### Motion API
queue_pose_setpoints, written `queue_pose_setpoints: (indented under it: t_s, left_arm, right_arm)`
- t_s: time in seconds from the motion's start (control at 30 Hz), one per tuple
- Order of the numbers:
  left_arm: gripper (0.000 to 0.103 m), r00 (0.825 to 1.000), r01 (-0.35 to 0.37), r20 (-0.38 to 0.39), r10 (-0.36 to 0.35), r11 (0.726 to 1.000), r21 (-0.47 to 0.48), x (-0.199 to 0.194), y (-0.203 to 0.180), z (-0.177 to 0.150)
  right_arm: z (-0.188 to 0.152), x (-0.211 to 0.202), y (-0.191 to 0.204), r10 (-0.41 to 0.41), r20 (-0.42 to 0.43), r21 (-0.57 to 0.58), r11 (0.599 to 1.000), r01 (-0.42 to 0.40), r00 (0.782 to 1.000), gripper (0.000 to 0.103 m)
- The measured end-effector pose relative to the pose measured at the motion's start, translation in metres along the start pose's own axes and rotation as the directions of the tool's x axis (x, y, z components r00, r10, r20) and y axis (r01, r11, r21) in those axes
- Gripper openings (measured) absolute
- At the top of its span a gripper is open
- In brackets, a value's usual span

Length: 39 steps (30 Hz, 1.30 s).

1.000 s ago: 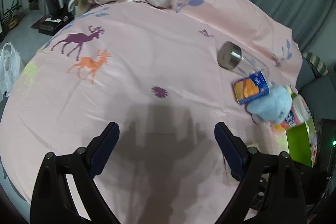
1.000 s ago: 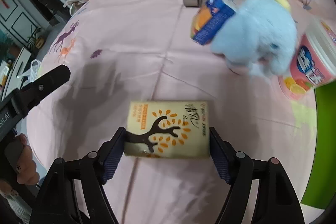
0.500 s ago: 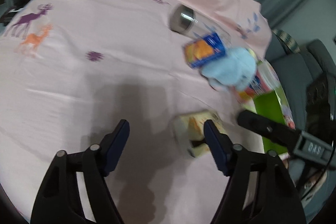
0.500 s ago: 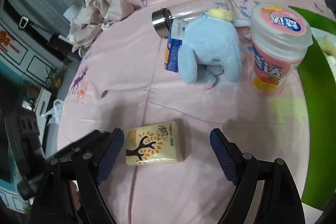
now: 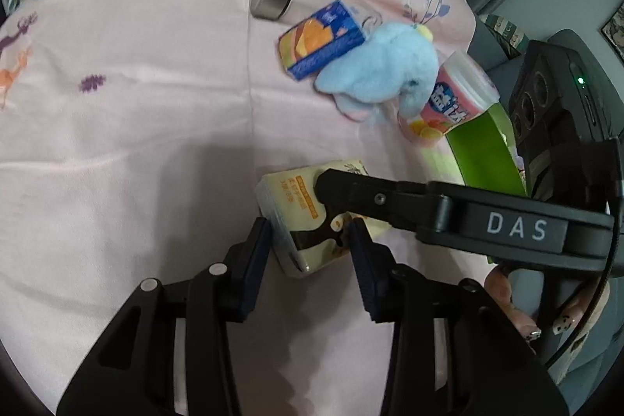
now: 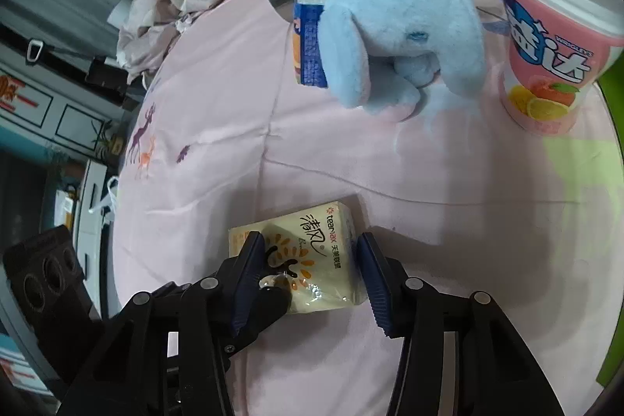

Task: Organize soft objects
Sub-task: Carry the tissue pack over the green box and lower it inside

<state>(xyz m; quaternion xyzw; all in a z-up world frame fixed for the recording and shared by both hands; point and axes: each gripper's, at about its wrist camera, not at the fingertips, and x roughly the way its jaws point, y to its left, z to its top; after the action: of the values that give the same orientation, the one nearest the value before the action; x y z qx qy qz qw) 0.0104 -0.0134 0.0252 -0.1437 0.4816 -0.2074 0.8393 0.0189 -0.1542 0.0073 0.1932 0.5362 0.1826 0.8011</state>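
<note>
we see both grippers at the cream tissue pack [image 6: 312, 260] printed "清风" and "teanax", lying on the pink sheet [image 6: 234, 104]. left gripper [image 5: 308, 244] and right gripper [image 6: 308, 271] each straddle it with fingers narrow; grip unclear. blue plush elephant [image 6: 397, 22] sits beyond, beside a pink "wrigley's" tub [image 6: 546, 38].

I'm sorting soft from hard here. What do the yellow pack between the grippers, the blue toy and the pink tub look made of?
Tissue pack: glossy thin plastic film, probably over soft paper; glare and crinkled ends show. Blue elephant toy: fuzzy plush fabric, matte, likely stuffed. Pink tub: smooth rigid-looking plastic with a printed label and translucent lid.
</note>
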Motion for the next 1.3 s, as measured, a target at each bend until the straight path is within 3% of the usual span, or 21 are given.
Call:
queue_pose_setpoints:
  t_s: [0.13, 0.23, 0.37, 0.53, 0.77, 1.0, 1.3]
  left_arm:
    - [0.038, 0.995, 0.02, 0.093, -0.025, 0.998, 0.053, -0.019, -0.018, 0.005]
    - [0.038, 0.983, 0.037, 0.173, -0.055, 0.994, 0.106, -0.037, -0.046, 0.014]
    - [0.038, 0.965, 0.063, 0.237, -0.113, 0.976, 0.209, -0.05, -0.093, 0.025]
    - [0.038, 0.954, 0.109, 0.233, -0.19, 0.94, 0.324, -0.04, -0.153, 0.034]
    - [0.038, 0.955, 0.166, 0.155, -0.252, 0.891, 0.423, 0.001, -0.221, 0.04]
    - [0.039, 0.97, 0.179, 0.065, -0.232, 0.874, 0.451, 0.046, -0.259, 0.042]
    - [0.04, 0.981, 0.178, -0.01, -0.196, 0.869, 0.462, 0.079, -0.282, 0.04]
  right_arm:
    - [0.0, -0.033, 0.007, 0.003, 0.091, -0.043, 0.999, 0.001, 0.996, 0.052]
    - [-0.001, -0.07, 0.012, 0.0, 0.193, -0.079, 0.997, 0.016, 0.981, 0.052]
    - [-0.006, -0.13, 0.002, -0.015, 0.343, -0.091, 0.995, 0.049, 0.939, 0.052]
    - [-0.01, -0.186, -0.044, -0.031, 0.468, -0.024, 0.999, 0.048, 0.883, 0.052]
    - [-0.02, -0.225, -0.112, -0.102, 0.545, 0.125, 0.991, 0.039, 0.833, 0.052]
    - [-0.018, -0.224, -0.16, -0.165, 0.535, 0.276, 0.961, 0.013, 0.829, 0.052]
    - [-0.022, -0.22, -0.195, -0.204, 0.506, 0.373, 0.928, 0.001, 0.838, 0.052]
